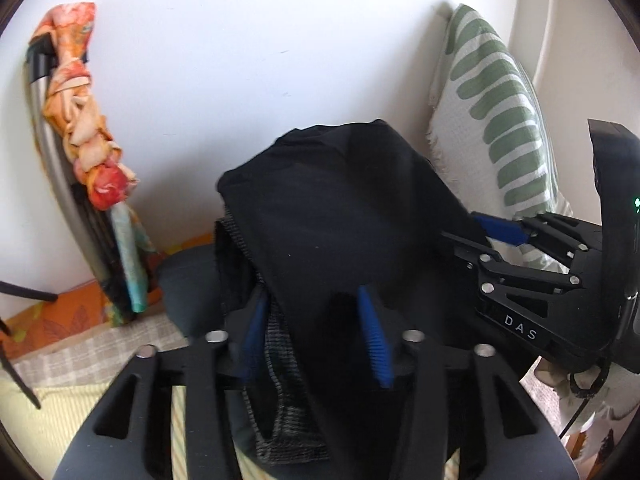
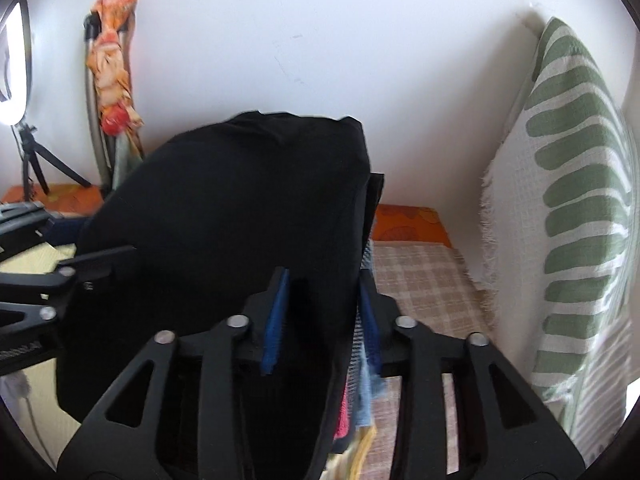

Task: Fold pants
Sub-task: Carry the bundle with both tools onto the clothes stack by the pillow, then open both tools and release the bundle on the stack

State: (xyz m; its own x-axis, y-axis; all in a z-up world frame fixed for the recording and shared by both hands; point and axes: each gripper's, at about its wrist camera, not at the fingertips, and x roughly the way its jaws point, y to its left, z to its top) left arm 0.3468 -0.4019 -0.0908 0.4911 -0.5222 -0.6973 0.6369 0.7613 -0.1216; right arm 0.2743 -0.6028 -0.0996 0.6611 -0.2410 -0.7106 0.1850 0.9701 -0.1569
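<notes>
Up off the bed [image 2: 420,280], the black pants [image 1: 340,208] hang bunched in the air between both tools, in front of a white wall [image 1: 220,60].

At the far left of the left wrist view, an orange flowered cloth [image 1: 92,128] is knotted around a grey metal pole [image 1: 52,152] that leans against the wall. In the right wrist view a small black tripod [image 2: 32,160] with a ring light stands beside it.

Next comes the left tool [image 1: 316,332], pointing forward and slightly up. Its blue-padded fingers [image 1: 374,340] stand a little apart with a thick fold of the pants and their grey ribbed waistband filling the gap, so it is clamped on the pants.

Further right, the right tool [image 2: 320,320] also points forward, close alongside the left one. In the left wrist view it reaches in from the right edge, its tip buried in the black cloth. Its own view shows its blue pads pressed on either side of a fold of the pants, gripping them.

Below lie a checked blanket [image 2: 416,276] and an orange sheet [image 2: 408,224] on the bed. At the far right, a white cushion with green stripes [image 2: 576,200] stands upright against the wall.
</notes>
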